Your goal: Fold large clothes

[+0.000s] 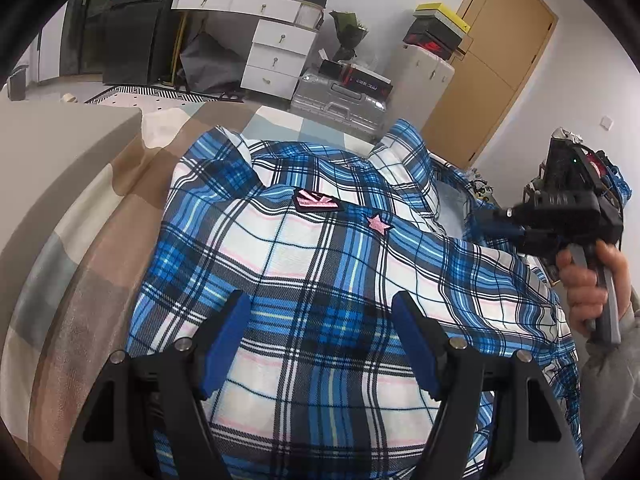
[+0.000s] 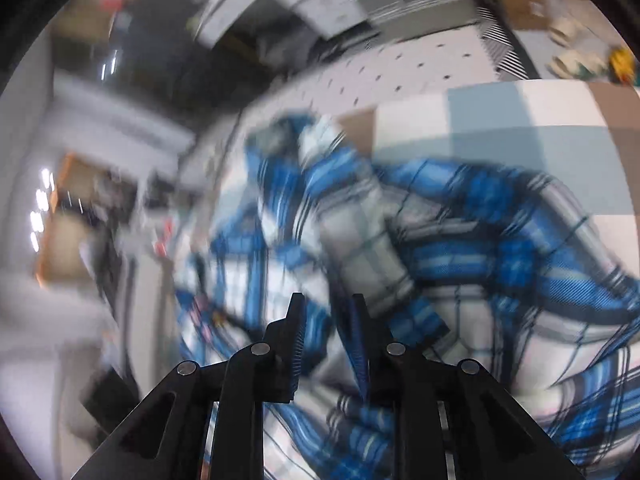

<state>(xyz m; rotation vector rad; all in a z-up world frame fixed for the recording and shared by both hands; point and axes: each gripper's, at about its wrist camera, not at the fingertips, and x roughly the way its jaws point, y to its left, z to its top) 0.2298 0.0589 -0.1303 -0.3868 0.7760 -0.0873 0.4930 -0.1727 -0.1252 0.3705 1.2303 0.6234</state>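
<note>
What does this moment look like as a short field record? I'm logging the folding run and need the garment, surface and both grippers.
garment: blue plaid shirt, spread out with wrinkles, pink star patch facing up
surface: colour-block bedspread
left gripper: open, above the shirt, nothing between the pads
right gripper: jaws narrow, over plaid folds; the blur hides any grip
right hand: holds its gripper at the shirt's right edge

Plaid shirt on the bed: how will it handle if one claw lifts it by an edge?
The plaid shirt is probably floppy: it lies in soft wrinkles and humps over the bed cover, so it should drape and sag from a single grip. Likely light, as the thin weave folds easily. The collar stands up, so it seems somewhat stiffer.
</note>
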